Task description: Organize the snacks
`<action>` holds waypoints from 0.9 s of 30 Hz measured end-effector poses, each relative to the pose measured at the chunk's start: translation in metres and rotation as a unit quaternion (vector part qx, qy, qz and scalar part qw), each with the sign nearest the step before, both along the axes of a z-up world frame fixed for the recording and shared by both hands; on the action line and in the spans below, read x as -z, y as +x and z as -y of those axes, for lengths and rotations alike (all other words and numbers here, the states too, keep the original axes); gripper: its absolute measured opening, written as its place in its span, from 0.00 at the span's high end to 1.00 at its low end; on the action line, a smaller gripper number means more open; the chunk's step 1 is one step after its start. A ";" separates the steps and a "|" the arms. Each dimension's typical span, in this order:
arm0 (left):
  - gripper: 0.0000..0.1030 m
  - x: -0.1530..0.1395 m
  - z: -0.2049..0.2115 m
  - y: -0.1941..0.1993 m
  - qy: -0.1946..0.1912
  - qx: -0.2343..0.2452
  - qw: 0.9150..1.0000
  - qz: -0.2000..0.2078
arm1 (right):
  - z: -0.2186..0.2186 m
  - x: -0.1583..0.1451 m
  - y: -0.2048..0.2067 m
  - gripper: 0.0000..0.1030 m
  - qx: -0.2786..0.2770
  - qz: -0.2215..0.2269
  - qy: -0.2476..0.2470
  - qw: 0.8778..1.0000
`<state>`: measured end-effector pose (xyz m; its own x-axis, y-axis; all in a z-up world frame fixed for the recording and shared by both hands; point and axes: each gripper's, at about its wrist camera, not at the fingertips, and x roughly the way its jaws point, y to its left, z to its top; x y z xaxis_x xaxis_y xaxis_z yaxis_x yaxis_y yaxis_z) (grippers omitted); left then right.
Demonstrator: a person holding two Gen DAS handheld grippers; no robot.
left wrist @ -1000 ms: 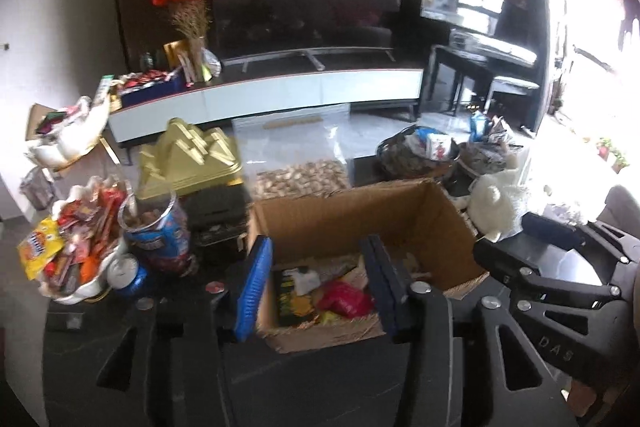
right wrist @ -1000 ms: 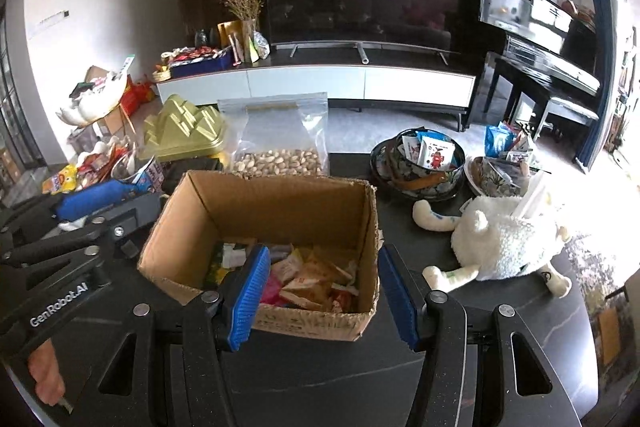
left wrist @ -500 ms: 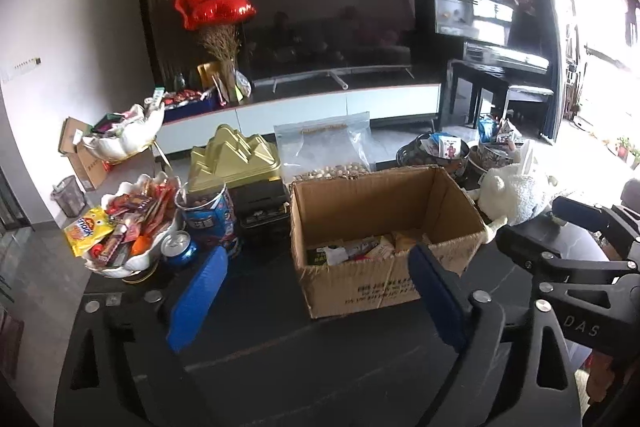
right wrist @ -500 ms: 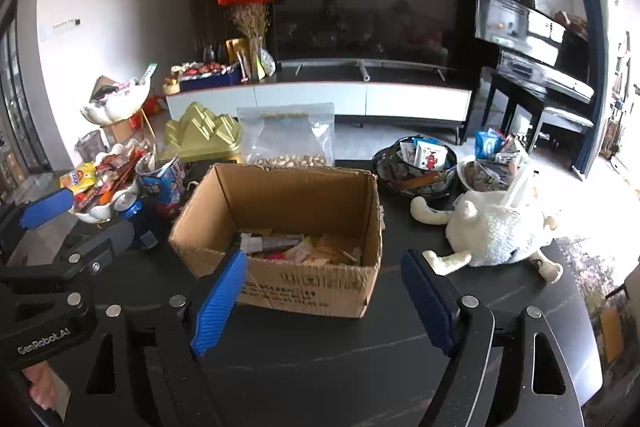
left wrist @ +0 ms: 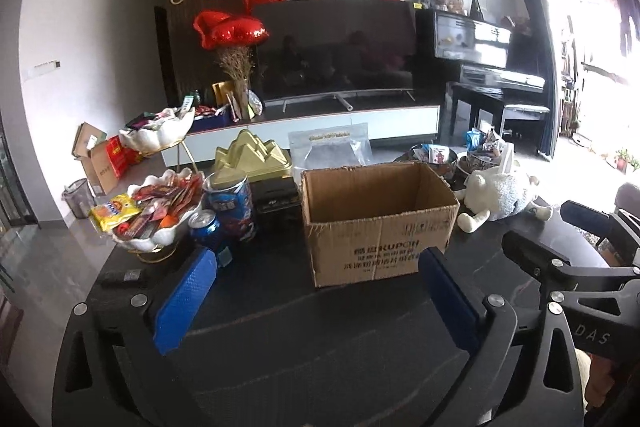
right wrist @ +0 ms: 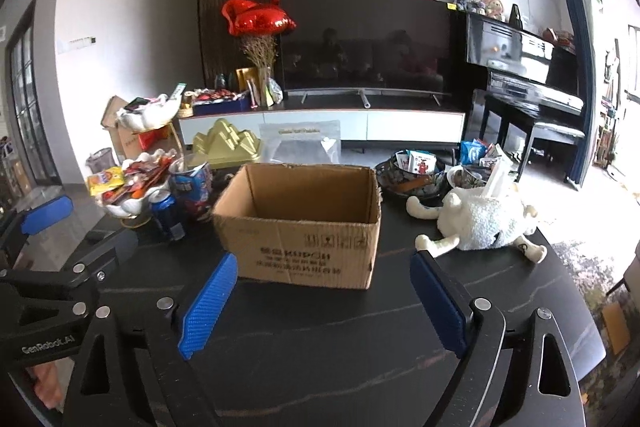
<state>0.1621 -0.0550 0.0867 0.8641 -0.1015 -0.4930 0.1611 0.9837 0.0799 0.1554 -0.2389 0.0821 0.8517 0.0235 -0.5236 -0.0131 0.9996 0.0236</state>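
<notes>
cardboard box [right wrist: 300, 227]: light, stiff, open-topped; grip side walls | left gripper [left wrist: 316, 301]: fingers just opened wide, empty | right gripper [right wrist: 322, 301]: same

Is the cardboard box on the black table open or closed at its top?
Open. The cardboard box stands upright with no flaps covering its top, and its inner back wall shows in both wrist views. Its contents cannot be seen from here.

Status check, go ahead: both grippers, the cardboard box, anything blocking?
Left gripper and right gripper: jaws just opened, empty. Cardboard box upright on table. Nothing in the way.
</notes>
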 end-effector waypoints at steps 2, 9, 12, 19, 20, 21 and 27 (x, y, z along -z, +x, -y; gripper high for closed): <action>0.00 0.001 -0.003 -0.013 0.006 -0.007 1.000 0.007 | -0.002 0.002 -0.011 0.14 0.000 0.004 0.000 1.000; 0.00 0.002 -0.008 -0.045 0.012 -0.010 1.000 0.016 | -0.007 0.008 -0.042 0.14 -0.009 0.007 0.004 1.000; 0.00 0.002 -0.009 -0.056 0.011 -0.007 1.000 0.021 | -0.008 0.009 -0.052 0.14 -0.011 0.008 0.006 1.000; 0.00 0.003 -0.010 -0.069 -0.007 0.001 1.000 0.014 | -0.009 0.010 -0.068 0.14 -0.015 0.012 0.010 1.000; 0.00 0.003 -0.010 -0.070 -0.010 0.004 1.000 0.014 | -0.010 0.010 -0.069 0.14 -0.015 0.013 0.008 1.000; 0.00 0.003 -0.010 -0.071 -0.010 0.005 1.000 0.014 | -0.010 0.010 -0.071 0.14 -0.015 0.014 0.007 1.000; 0.00 0.002 -0.010 -0.079 -0.006 0.001 1.000 0.024 | -0.009 0.008 -0.076 0.14 -0.019 0.015 0.015 1.000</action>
